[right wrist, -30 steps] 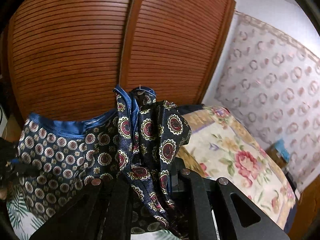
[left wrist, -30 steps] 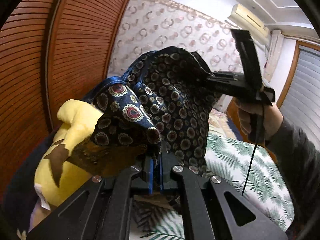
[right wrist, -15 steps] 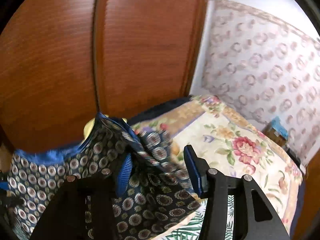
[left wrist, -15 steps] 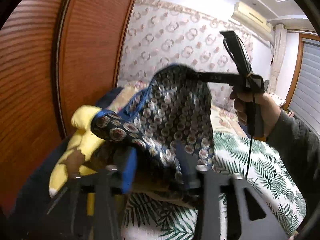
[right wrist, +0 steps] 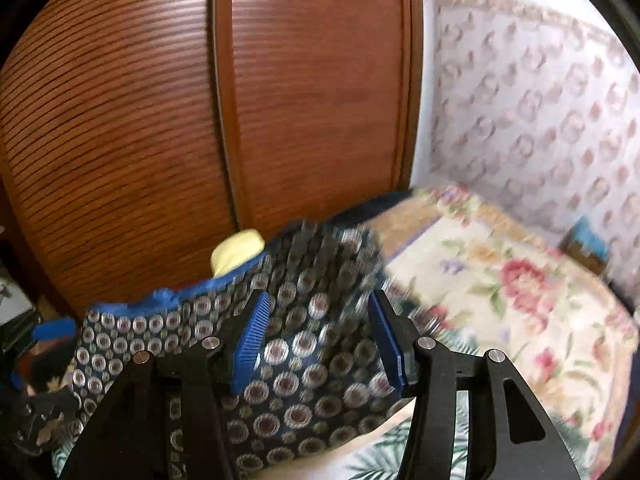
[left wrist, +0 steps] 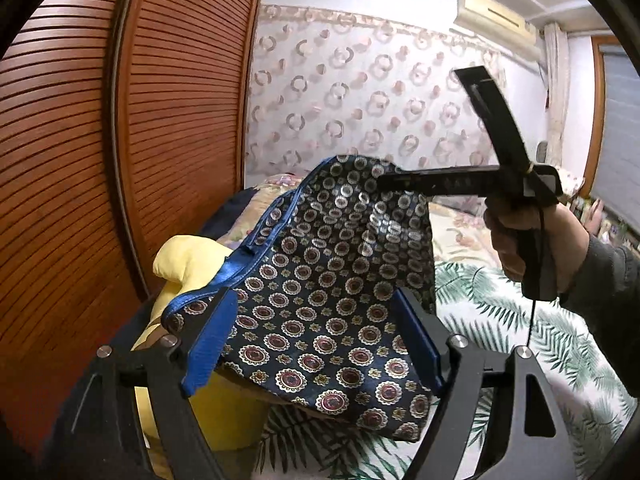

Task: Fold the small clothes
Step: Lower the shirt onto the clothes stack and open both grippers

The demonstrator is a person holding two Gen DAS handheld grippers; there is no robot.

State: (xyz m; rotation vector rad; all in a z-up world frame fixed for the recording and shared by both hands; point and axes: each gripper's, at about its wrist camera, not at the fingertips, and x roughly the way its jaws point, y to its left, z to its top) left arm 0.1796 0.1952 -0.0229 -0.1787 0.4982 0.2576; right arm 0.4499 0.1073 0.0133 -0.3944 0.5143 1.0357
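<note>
The navy medallion-print silky garment point(left wrist: 320, 300) lies draped unfolded over the yellow plush pillow point(left wrist: 188, 256), left gripper point(left wrist: 316, 340) jaws opening around it, right gripper point(right wrist: 316, 340) parted, ungripping; folding remains.

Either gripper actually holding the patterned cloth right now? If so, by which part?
Neither. The left gripper is opening, and the right gripper is open. The patterned cloth lies loose between both pairs of pads, draped over the yellow cushion.
</note>
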